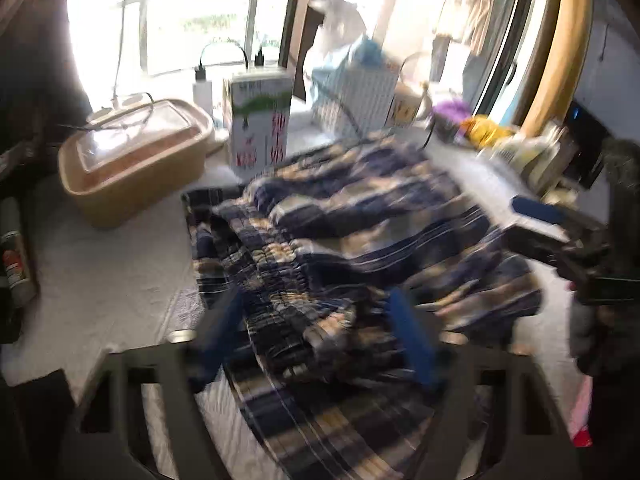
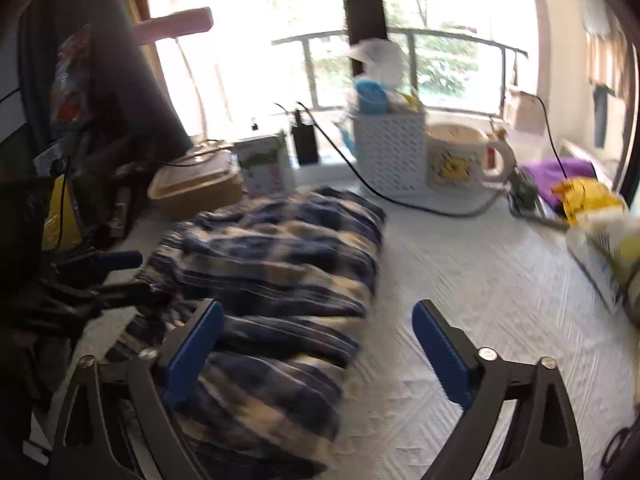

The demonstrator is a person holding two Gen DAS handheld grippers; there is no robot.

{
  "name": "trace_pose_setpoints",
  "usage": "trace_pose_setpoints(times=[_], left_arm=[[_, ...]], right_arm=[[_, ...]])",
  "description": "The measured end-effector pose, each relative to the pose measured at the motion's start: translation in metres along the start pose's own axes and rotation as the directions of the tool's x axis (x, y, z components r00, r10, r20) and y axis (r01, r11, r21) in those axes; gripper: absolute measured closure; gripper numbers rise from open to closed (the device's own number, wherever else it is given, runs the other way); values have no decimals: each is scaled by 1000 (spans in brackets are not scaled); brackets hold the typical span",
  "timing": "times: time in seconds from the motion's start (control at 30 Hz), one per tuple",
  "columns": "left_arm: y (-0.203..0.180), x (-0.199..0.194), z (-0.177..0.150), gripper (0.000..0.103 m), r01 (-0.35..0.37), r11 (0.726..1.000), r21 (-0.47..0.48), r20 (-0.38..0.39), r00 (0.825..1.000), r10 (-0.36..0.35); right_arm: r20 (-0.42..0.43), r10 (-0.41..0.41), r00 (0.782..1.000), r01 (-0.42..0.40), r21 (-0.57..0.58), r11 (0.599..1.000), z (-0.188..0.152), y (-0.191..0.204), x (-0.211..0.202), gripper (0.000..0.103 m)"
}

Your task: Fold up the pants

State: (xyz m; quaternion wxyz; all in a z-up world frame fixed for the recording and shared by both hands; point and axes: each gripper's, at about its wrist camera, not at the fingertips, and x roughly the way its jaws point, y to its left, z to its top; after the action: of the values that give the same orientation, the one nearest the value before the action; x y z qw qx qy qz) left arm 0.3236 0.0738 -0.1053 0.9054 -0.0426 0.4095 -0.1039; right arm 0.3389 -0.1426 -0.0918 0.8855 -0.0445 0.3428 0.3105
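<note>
Your bench (image 2: 460, 280) wears a white, ribbed cloth, and it stands hard against a wide, bright window (image 2: 260, 20) with a railing (image 2: 440, 38) and green trees beyond; a dark post divides the glass. The pants (image 2: 280, 248), plaid in navy and cream, lie bunched in the middle of the bench, nearer its left side in the right wrist view; both pictures are blurred, so the folds read only roughly.

Along the window edge you have a tan lidded container (image 1: 136, 152) at the left, a carton (image 1: 258, 120) with green and red print beside it, a white slotted basket (image 2: 390, 152) stuffed with bags, and a cream kettle (image 2: 464, 156) just to its right; a black cable (image 2: 360, 178) runs across the cloth in front of the basket; purple cloth (image 2: 556, 172) and a yellow bag (image 2: 584, 196) sit at the far right.

Your left claw (image 1: 320, 336) hangs over the near part of the pants with its blue pads partly spread, fabric lying between them; the blur hides whether they press on it. Your right claw (image 2: 316, 344) stands spread wide, its left pad over the pants' edge, its right pad over bare cloth, pinching nothing.
</note>
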Motion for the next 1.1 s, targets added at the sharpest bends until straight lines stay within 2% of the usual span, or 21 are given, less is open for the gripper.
trace_pose_setpoints(times=[0.03,0.07,0.17,0.27,0.33,0.43,0.5,0.57,0.67,0.77,0.87,1.0,1.1], left_arm=[[3,6,0,70,-14,1000,-6,-21,1000,14],[9,13,0,72,-25,999,-22,-34,999,24],[20,15,-4,77,-50,998,-28,-47,998,49],[29,7,-8,77,-74,997,-39,-52,996,72],[34,1,-12,77,-97,994,-44,-52,994,95],[45,-8,-16,73,-71,994,-79,-53,996,67],[44,-17,-14,69,-41,997,-69,-48,998,38],[41,-31,-7,51,-37,999,-40,-14,999,37],[42,-48,12,36,-10,1000,-11,76,997,11],[46,-34,33,35,-29,999,16,90,996,28],[48,0,45,35,-25,998,50,46,999,22],[49,48,49,35,-66,993,100,-40,997,70],[55,60,52,34,-124,989,83,-27,992,126]], right_arm=[[-9,-1,1000,1,-4,1000,-2,0,5,9],[-21,-8,1000,7,-13,1000,-5,2,10,9],[-95,-26,995,21,-57,998,-19,8,31,9],[-155,-38,987,24,-91,996,-30,13,46,9],[-144,-43,989,28,-104,994,-28,12,44,9],[-155,-33,987,17,-103,995,-30,6,42,9],[-153,-19,988,6,-83,997,-26,-3,35,9],[-131,-17,991,7,-79,997,-20,-8,27,9],[-64,-8,998,3,-68,998,5,-16,15,9],[-13,-16,1000,15,-91,996,32,-20,19,9],[-1,21,1000,-21,-113,993,54,-19,39,9],[-60,22,998,-32,-163,986,69,-10,83,18],[-115,-35,993,9,-217,976,70,-10,120,18]])
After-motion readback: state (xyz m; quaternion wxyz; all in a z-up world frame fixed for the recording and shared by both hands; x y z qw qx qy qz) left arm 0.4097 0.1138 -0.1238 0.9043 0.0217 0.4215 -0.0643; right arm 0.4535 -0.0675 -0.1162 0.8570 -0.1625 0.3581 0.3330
